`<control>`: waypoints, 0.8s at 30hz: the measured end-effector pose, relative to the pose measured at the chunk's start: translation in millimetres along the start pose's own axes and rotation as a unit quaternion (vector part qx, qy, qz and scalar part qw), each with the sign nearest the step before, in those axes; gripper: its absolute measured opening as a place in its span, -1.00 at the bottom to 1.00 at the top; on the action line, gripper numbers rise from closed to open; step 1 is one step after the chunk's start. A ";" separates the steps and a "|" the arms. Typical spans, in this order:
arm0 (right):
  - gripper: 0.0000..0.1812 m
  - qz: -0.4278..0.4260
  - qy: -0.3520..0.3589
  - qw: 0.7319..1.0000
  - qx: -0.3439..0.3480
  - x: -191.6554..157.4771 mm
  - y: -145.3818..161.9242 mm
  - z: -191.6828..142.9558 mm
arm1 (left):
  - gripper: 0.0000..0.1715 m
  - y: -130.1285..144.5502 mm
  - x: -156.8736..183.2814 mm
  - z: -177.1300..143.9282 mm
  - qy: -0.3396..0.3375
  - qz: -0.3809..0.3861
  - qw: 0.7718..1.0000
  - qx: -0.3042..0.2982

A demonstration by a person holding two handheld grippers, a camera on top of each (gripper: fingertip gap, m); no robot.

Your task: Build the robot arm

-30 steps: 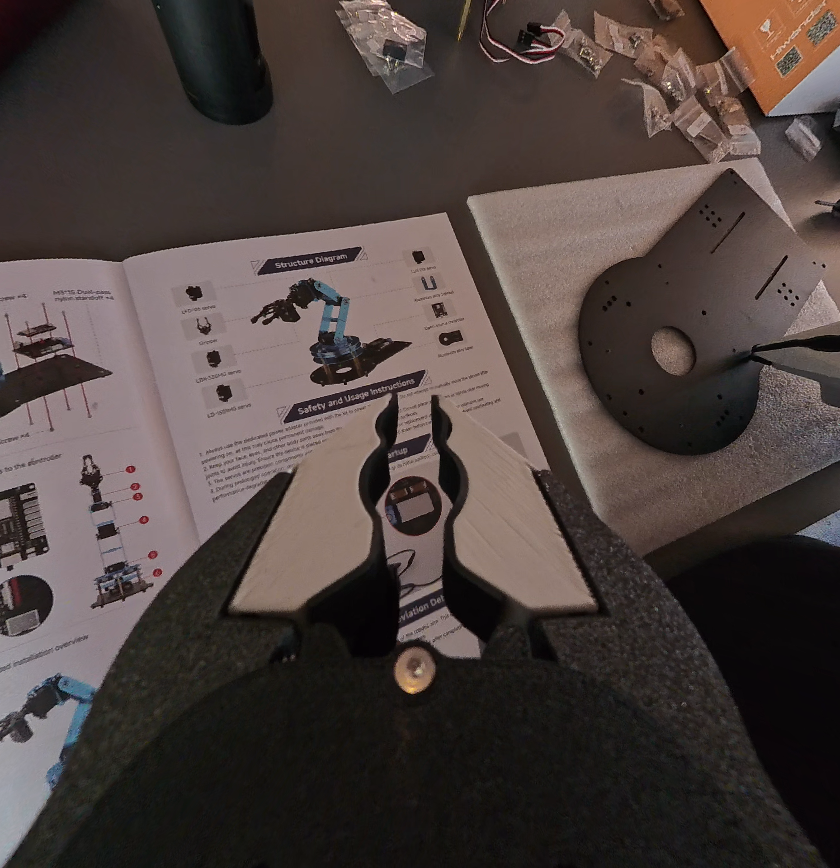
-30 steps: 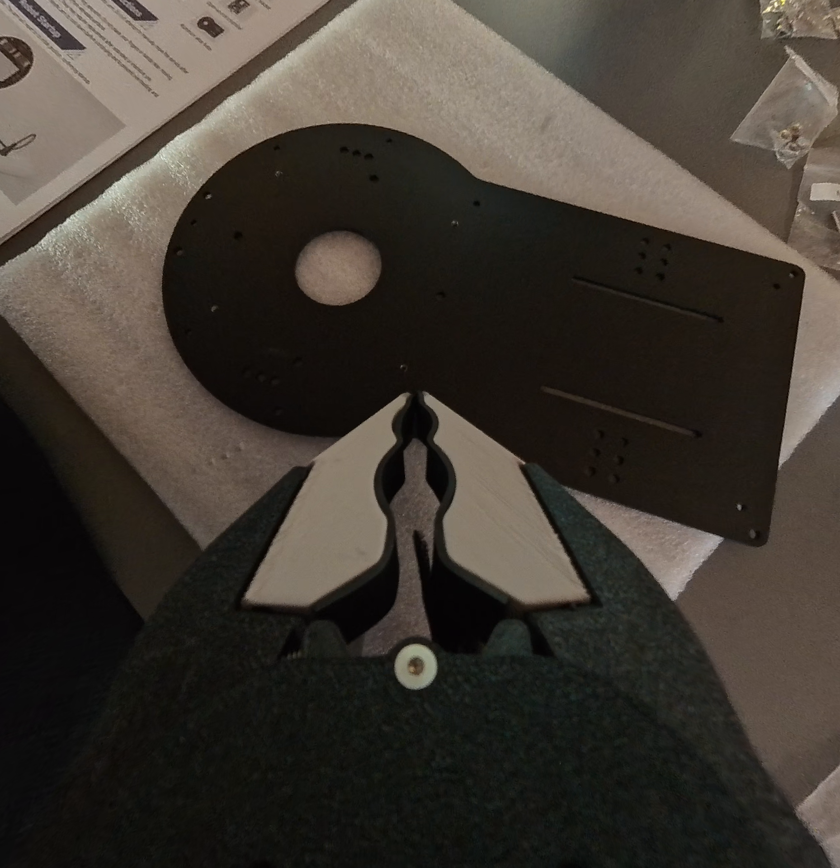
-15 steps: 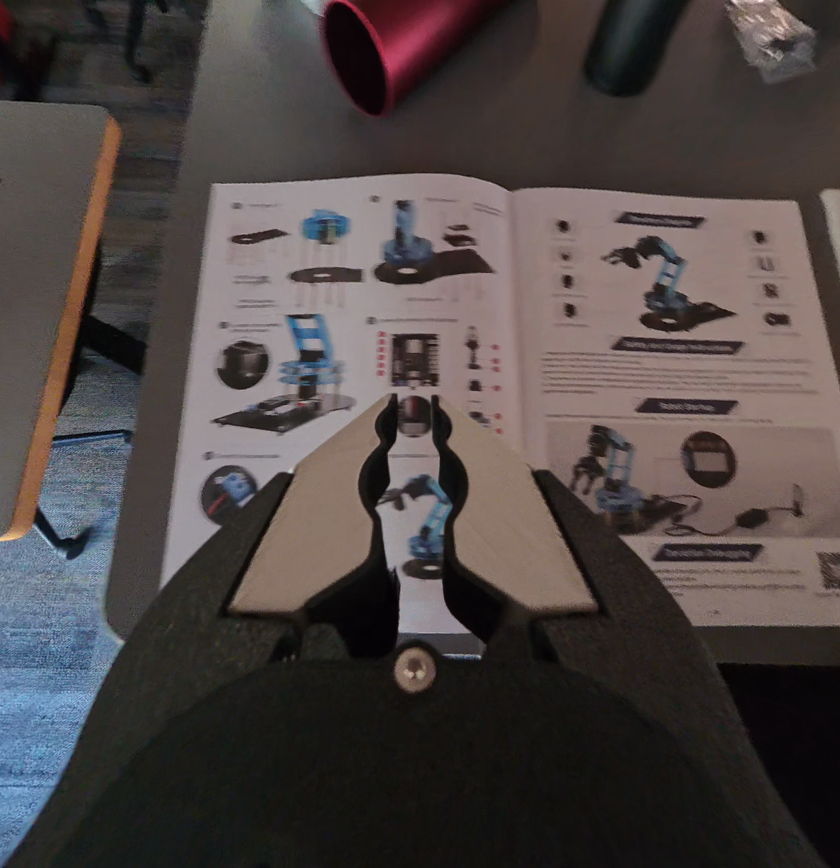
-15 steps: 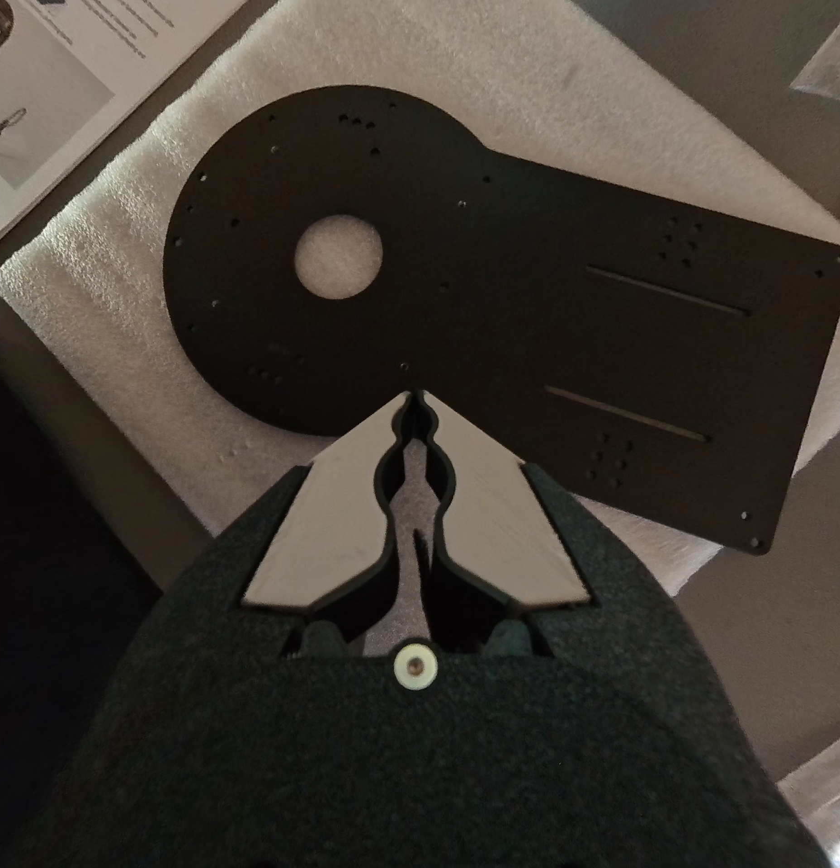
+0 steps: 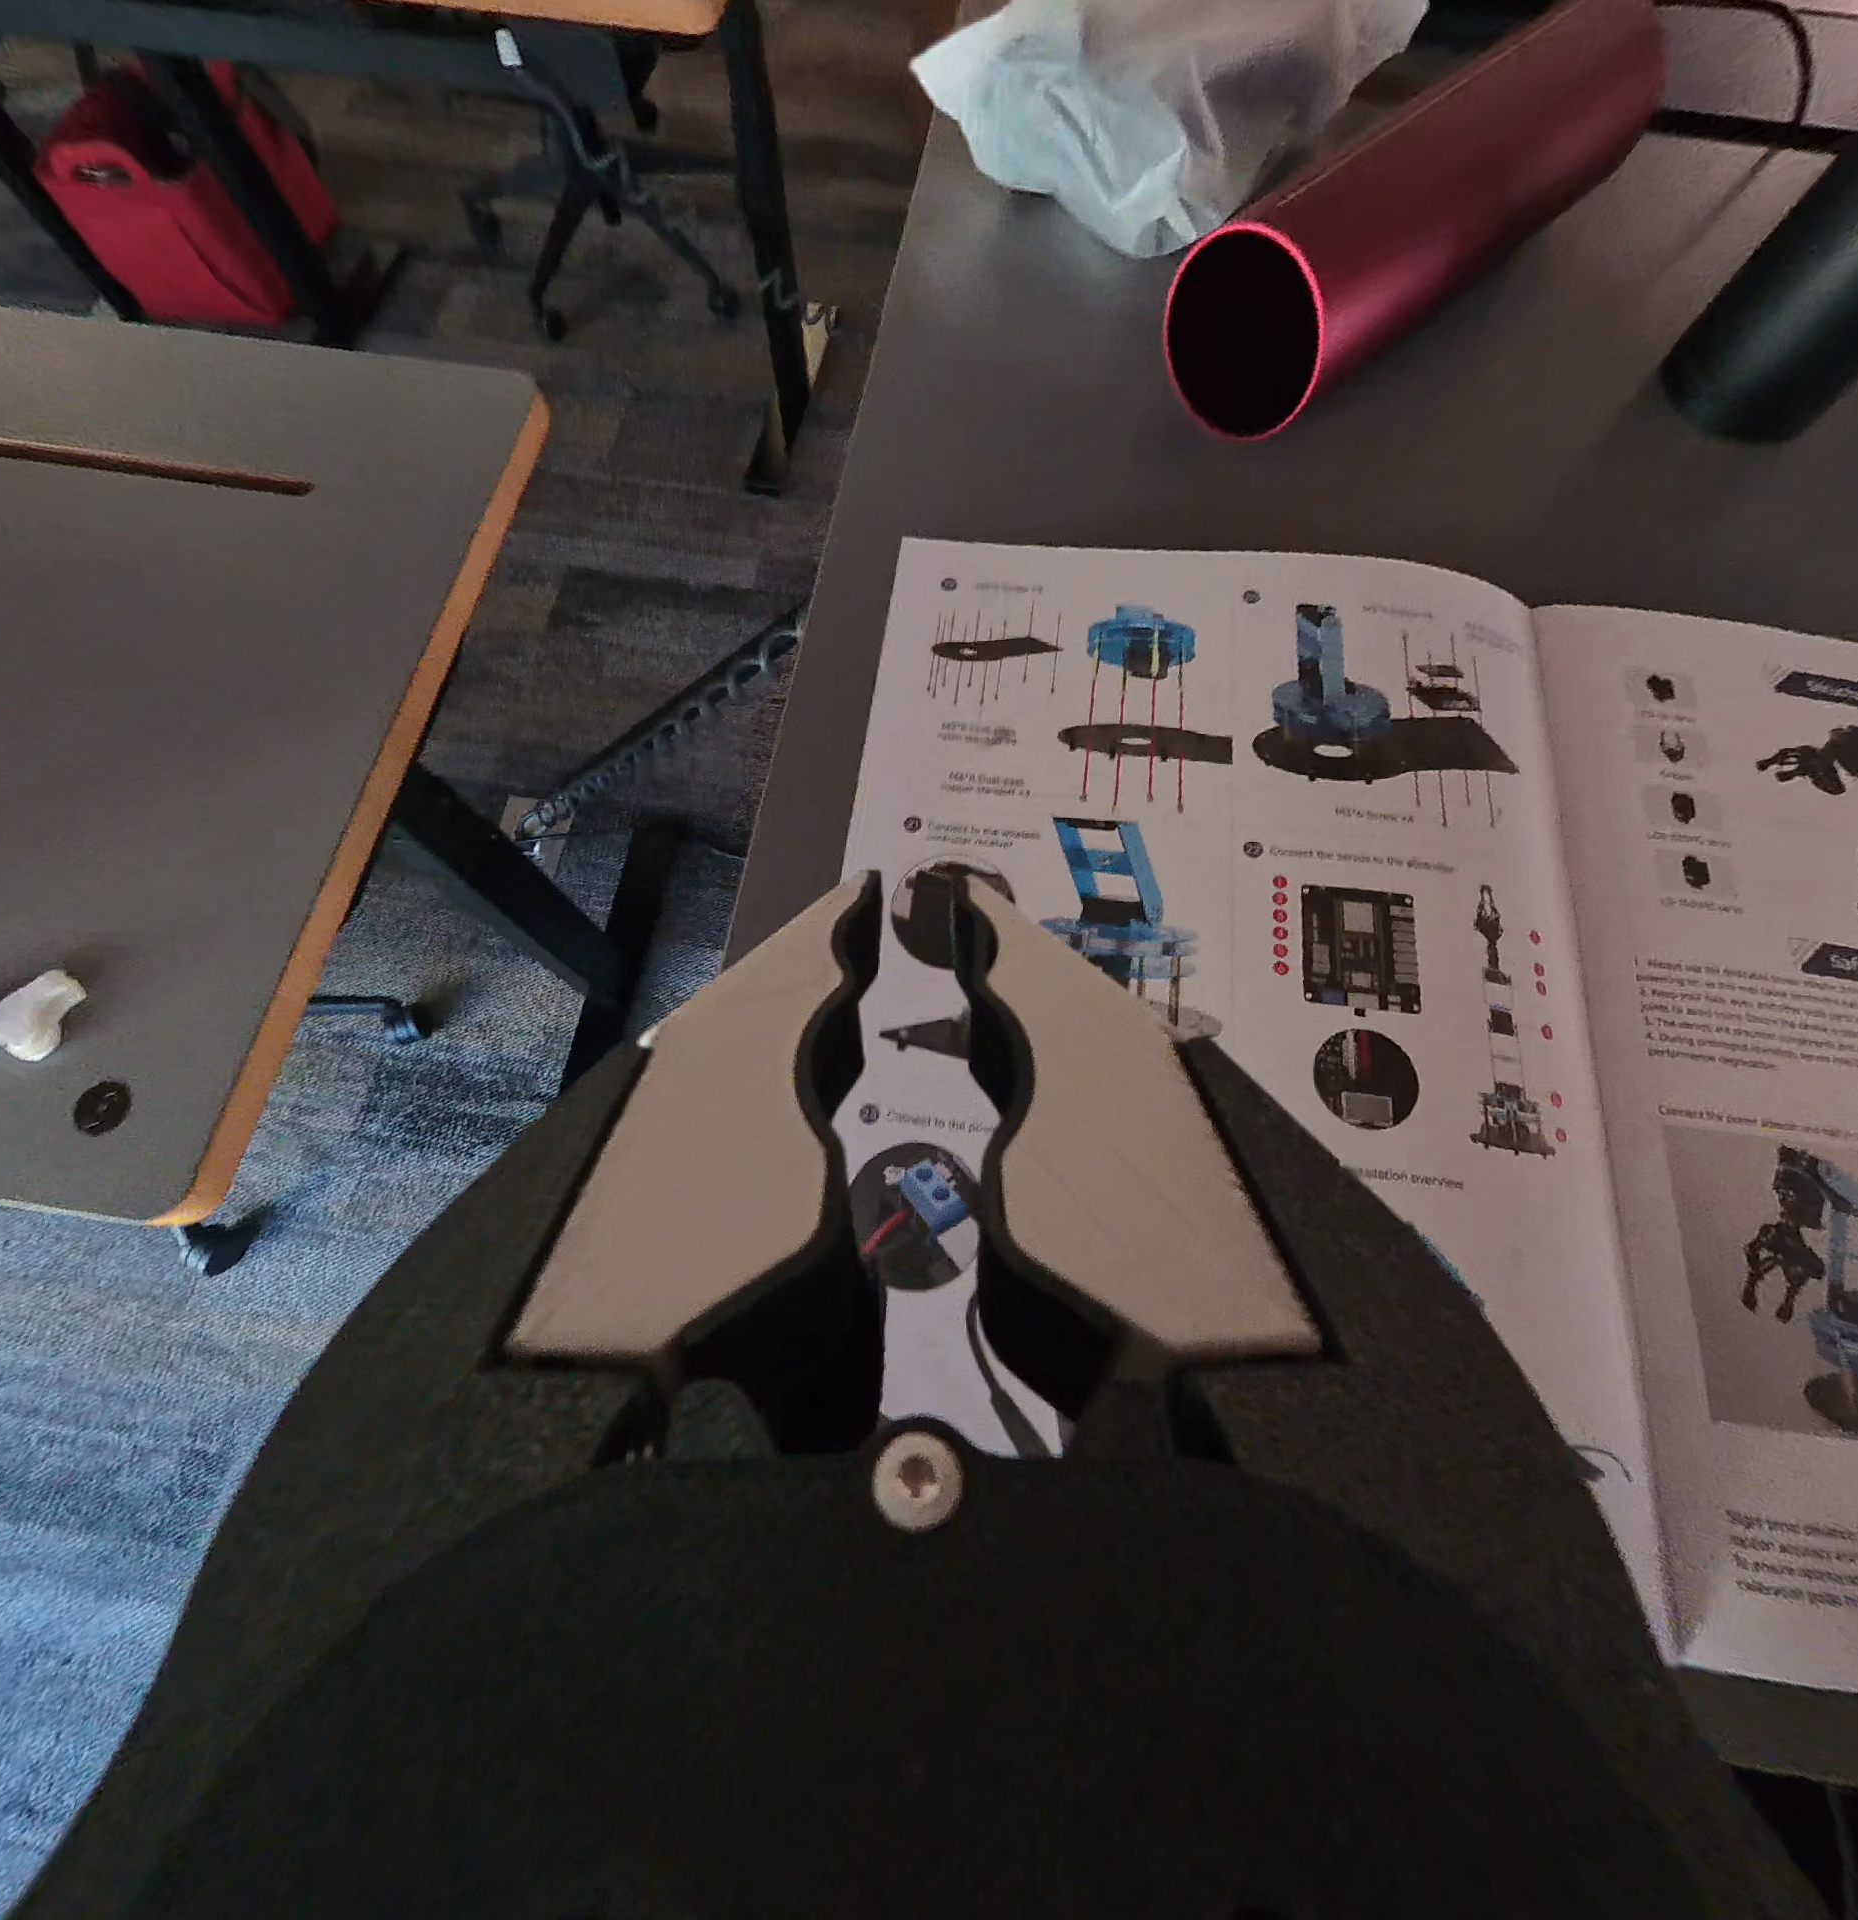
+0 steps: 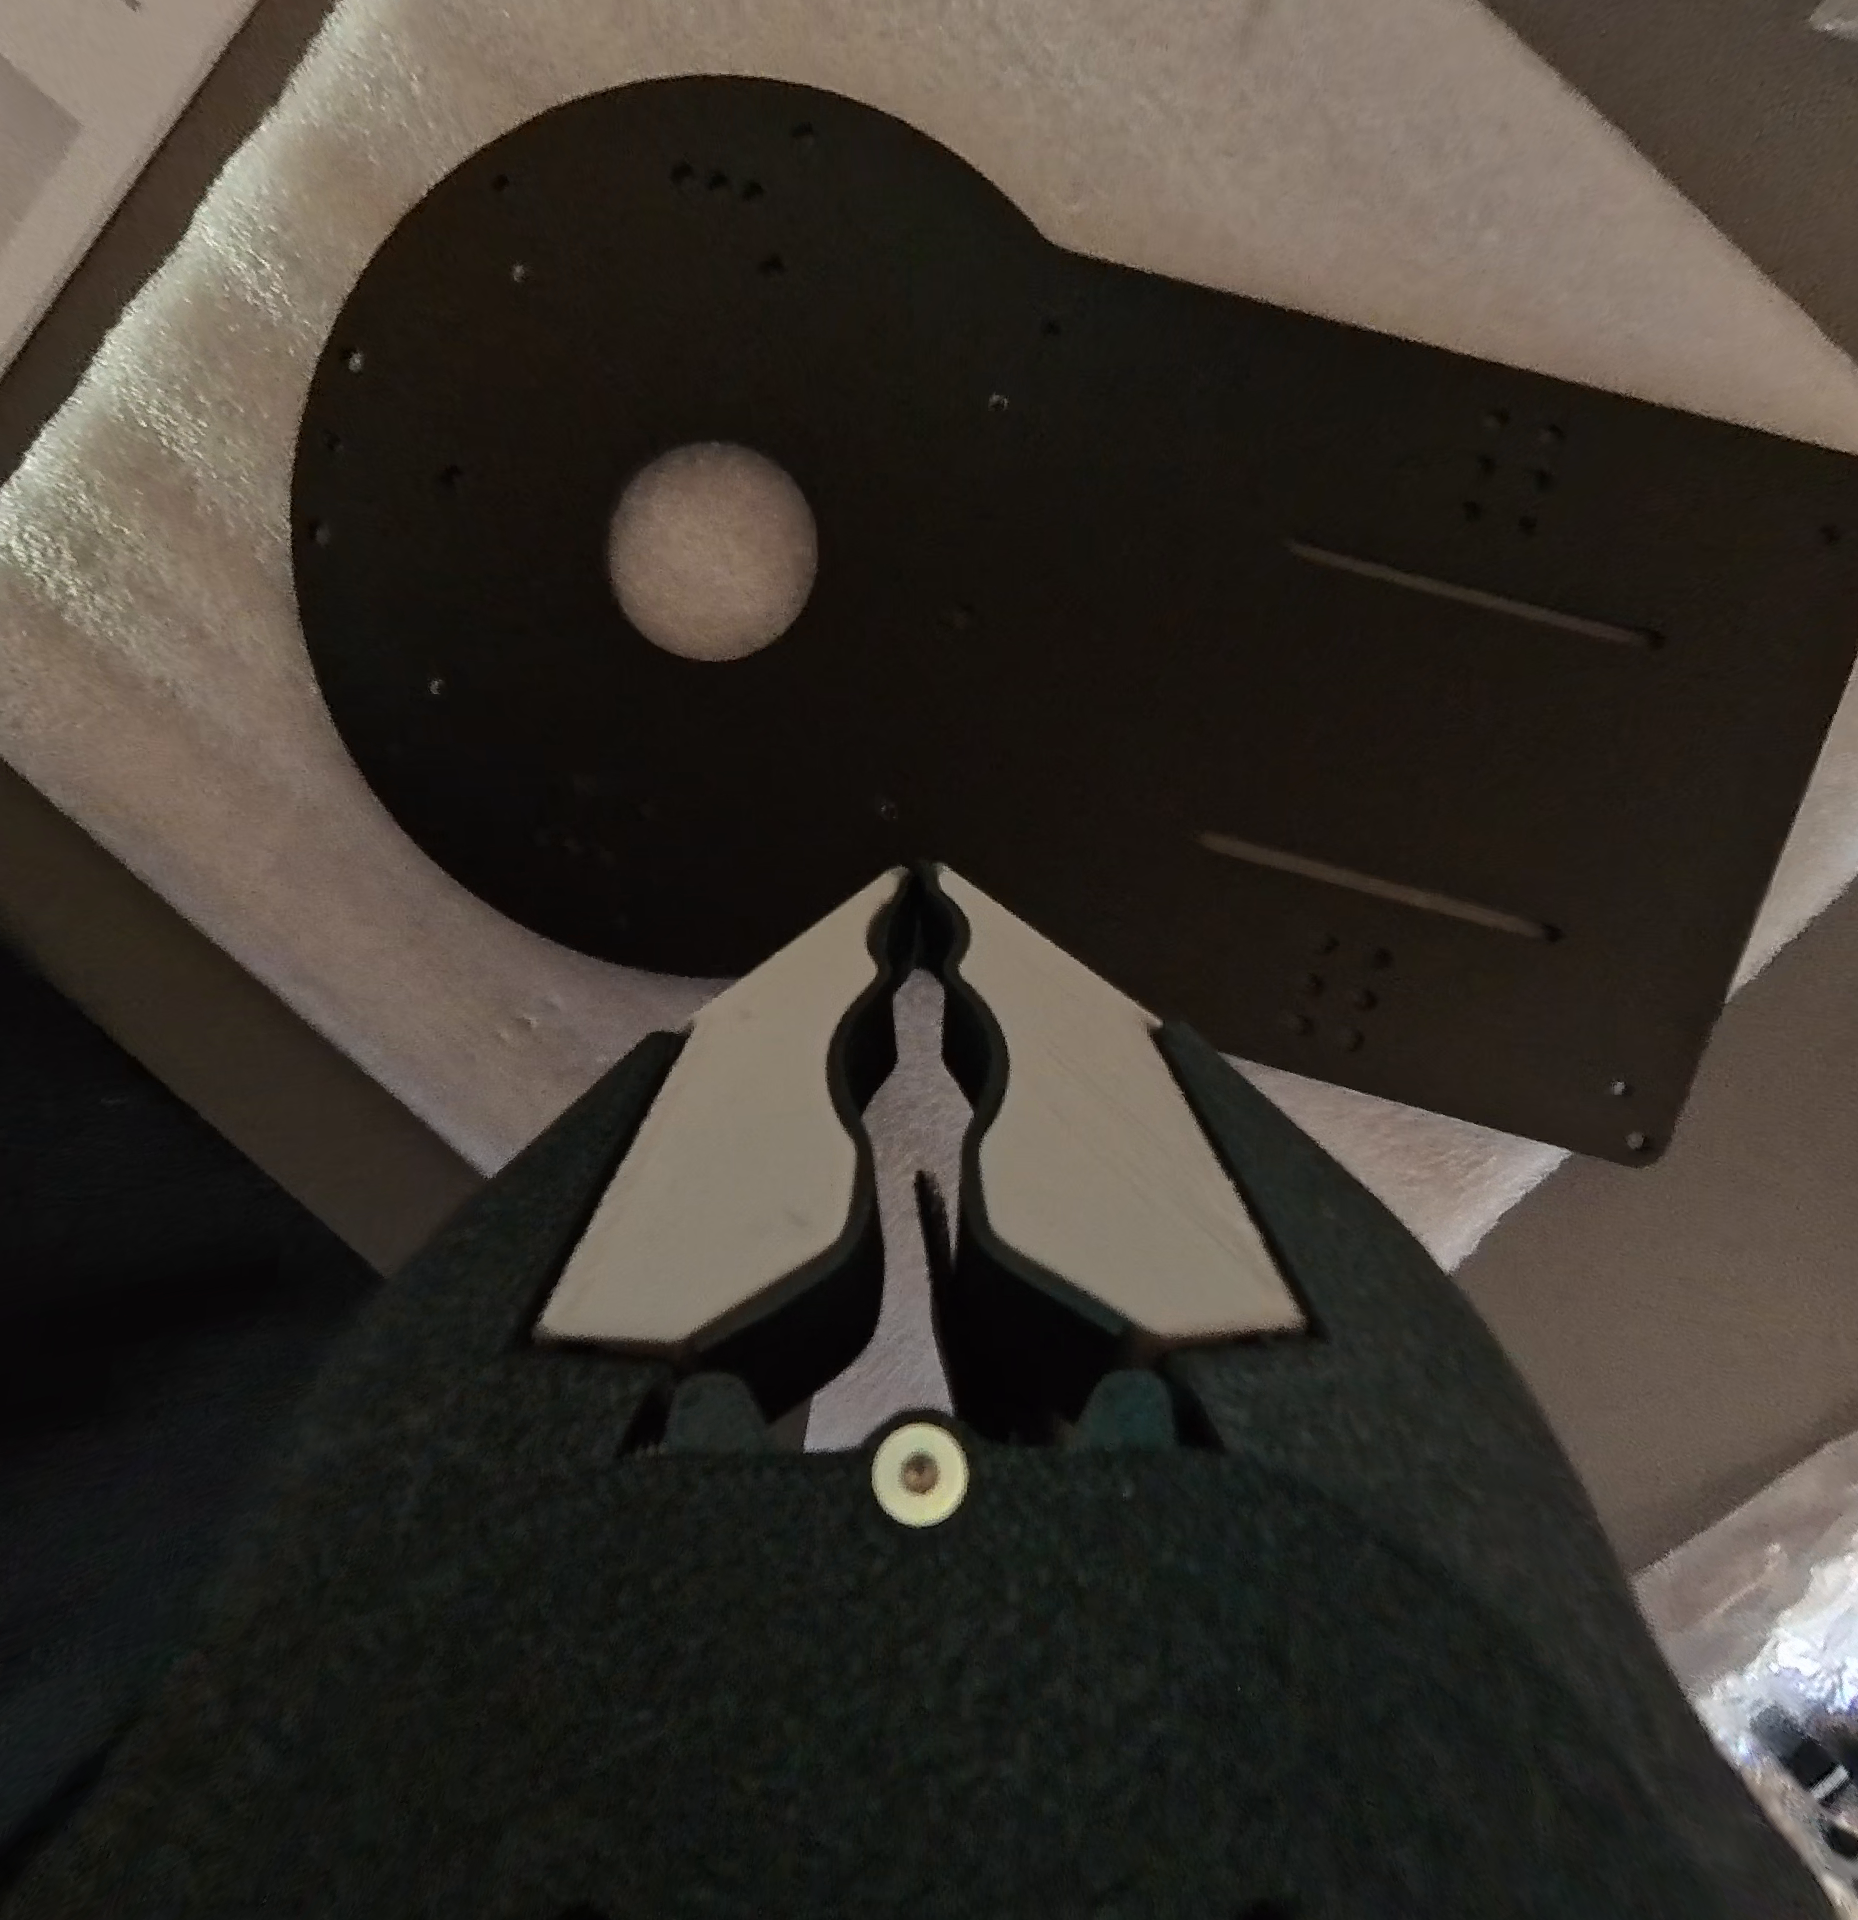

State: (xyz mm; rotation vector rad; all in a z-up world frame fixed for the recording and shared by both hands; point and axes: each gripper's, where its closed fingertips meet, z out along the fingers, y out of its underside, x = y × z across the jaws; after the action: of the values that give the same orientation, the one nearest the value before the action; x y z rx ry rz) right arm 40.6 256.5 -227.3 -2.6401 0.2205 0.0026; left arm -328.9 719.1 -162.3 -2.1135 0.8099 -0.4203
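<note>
Left wrist view: the left gripper [image 5: 920, 894], jaws slightly apart and empty, hovers over an open booklet [image 5: 1320, 997] on the dark table [image 5: 1008, 436], near a red tube [image 5: 1424, 218].

Right wrist view: the right gripper [image 6: 920, 878], jaws together and empty, points at a black plate [image 6: 1060, 582] on white foam [image 6: 177, 623].

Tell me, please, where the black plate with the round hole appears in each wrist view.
Left wrist view: not in it.
Right wrist view: the black plate fills the centre and right, lying flat on the white foam sheet.
Shared landmark: the open instruction booklet, centre-right in the left wrist view, only a sliver in the top-left corner of the right wrist view.
</note>
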 end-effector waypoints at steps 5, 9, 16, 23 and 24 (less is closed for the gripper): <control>-1.00 0.010 0.026 1.000 -0.012 0.1 0.3 -0.1 | -0.86 1.9 5.5 17.3 0.047 -0.008 0.999 -0.009; -1.00 0.015 0.050 0.999 -0.015 0.2 0.4 -0.2 | -0.85 8.6 3.1 27.9 0.059 -0.011 0.998 -0.021; -1.00 0.020 0.082 0.996 -0.013 0.4 0.6 -0.5 | -0.85 7.3 -2.3 26.3 0.072 -0.002 0.997 -0.022; -1.00 0.022 0.086 0.996 -0.024 0.4 0.7 -0.6 | -0.85 12.9 -12.1 18.4 0.066 -0.010 0.997 -0.022; -1.00 0.017 0.086 0.996 -0.030 0.4 0.6 -0.5 | -0.85 14.0 -13.9 17.1 0.064 -0.010 0.998 -0.022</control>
State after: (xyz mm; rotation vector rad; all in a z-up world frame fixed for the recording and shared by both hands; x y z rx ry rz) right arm 40.8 255.6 -227.1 -2.6975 0.3290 -0.2104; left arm -335.5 731.8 -184.1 -2.1548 0.8781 -0.5584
